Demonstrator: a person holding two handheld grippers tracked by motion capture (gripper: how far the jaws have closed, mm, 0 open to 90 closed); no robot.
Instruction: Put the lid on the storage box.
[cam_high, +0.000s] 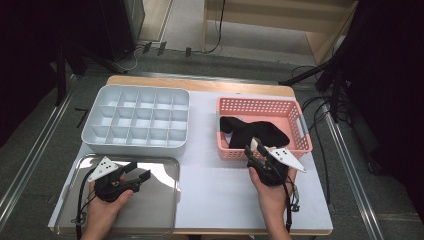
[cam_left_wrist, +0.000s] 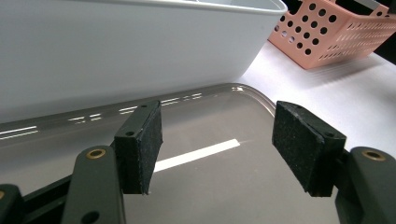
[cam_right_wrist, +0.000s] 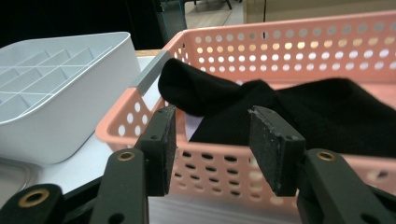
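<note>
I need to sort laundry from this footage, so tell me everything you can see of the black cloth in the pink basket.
The black cloth looks like soft, matte knit fabric, possibly socks, though that is hard to tell. It lies crumpled and spread across the floor of the pink basket, with one rounded end raised toward the basket's left side in the right gripper view. It rests on the basket only. The right gripper hovers at the basket's near rim, jaws open, not touching the cloth.
</note>
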